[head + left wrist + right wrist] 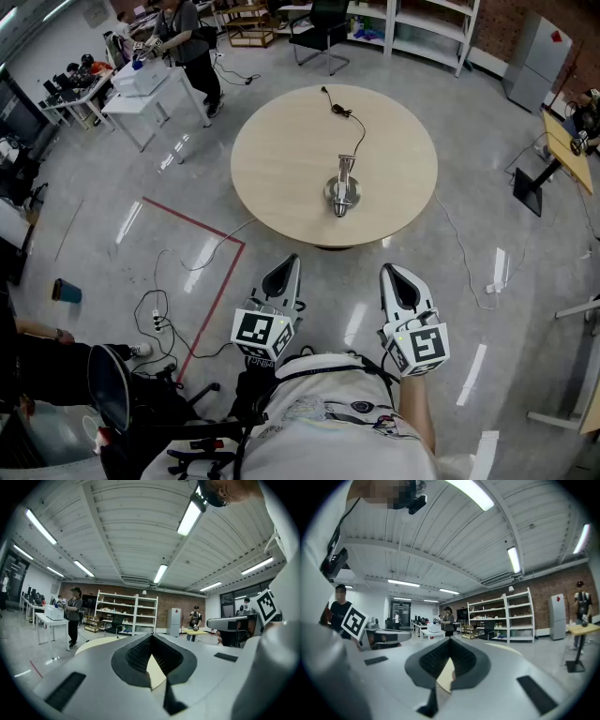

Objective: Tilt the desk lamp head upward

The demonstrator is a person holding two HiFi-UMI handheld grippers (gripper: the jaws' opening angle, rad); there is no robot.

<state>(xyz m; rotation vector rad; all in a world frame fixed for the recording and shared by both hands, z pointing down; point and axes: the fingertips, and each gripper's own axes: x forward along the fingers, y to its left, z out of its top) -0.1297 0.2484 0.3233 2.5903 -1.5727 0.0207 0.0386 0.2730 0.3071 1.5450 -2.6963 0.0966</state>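
A silver desk lamp point(343, 192) stands near the middle of a round beige table point(281, 159), its head low over its base. Its black cord point(352, 127) runs toward the table's far edge. Both grippers hang close to my body, well short of the table and the lamp. My left gripper point(287, 265) is shut with nothing in it, and so is my right gripper point(394, 274). In the left gripper view the jaws meet at their tips point(161, 691), with only the tabletop point(93, 644) beyond. The right gripper view shows the same closed tips point(436, 693).
A red tape line point(202, 230) and loose cables lie on the grey floor at the left. A person point(183, 42) stands by a white table point(141, 89) at the back left. White shelves point(427, 28) line the back wall, and a desk point(567, 150) stands at the right.
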